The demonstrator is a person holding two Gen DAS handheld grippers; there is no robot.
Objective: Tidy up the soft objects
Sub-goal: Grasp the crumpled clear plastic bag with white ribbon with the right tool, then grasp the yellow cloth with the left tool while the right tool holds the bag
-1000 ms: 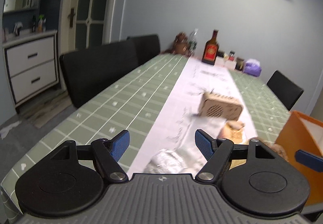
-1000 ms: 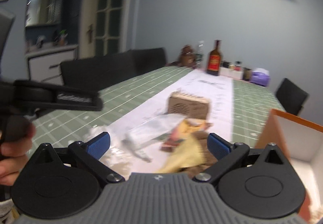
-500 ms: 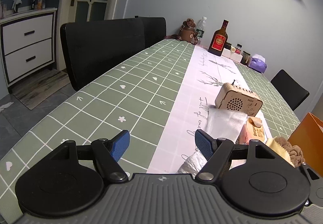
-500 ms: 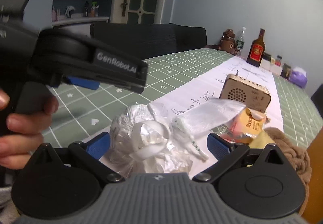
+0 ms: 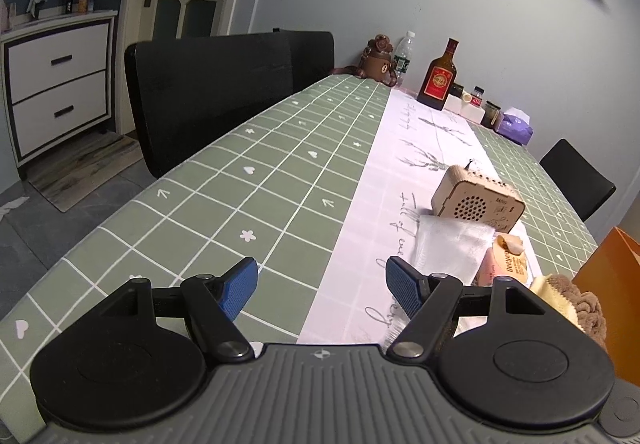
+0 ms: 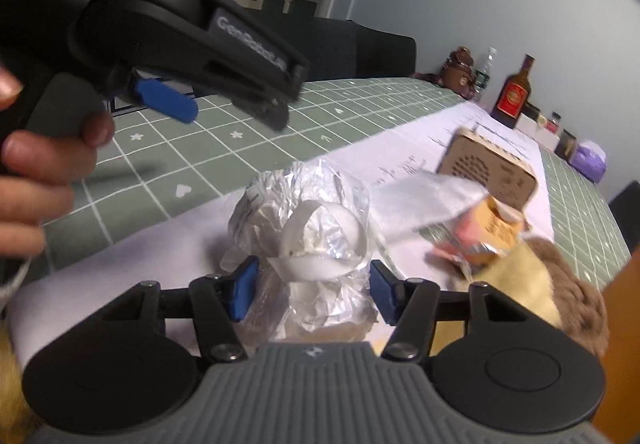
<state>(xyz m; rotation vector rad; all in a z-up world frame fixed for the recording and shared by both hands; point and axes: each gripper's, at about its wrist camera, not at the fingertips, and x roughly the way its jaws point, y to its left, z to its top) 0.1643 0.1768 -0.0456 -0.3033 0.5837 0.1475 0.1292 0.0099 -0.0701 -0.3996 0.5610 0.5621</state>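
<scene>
Green checked cloth with a white runner down the middle covers the counter (image 5: 248,180). Black chairs (image 5: 208,92) line its far-left edge. An orange box (image 5: 616,284) sits at the near-right edge. A wooden speaker box (image 5: 476,200) stands mid-runner. By it lie a white fabric pouch (image 5: 448,248), an orange snack packet (image 6: 486,234) and a brown-yellow plush (image 6: 560,284). A crumpled clear plastic bag (image 6: 304,228) sits on the runner near the near edge. Right tool (image 6: 310,290): jaws have just been closing, bag between the blue pads, pads at its sides, contact unclear. Left tool (image 5: 320,290): spread wide, nothing between, over the cloth; a hand (image 6: 36,180) grips it. Bottles and jars at far end.
</scene>
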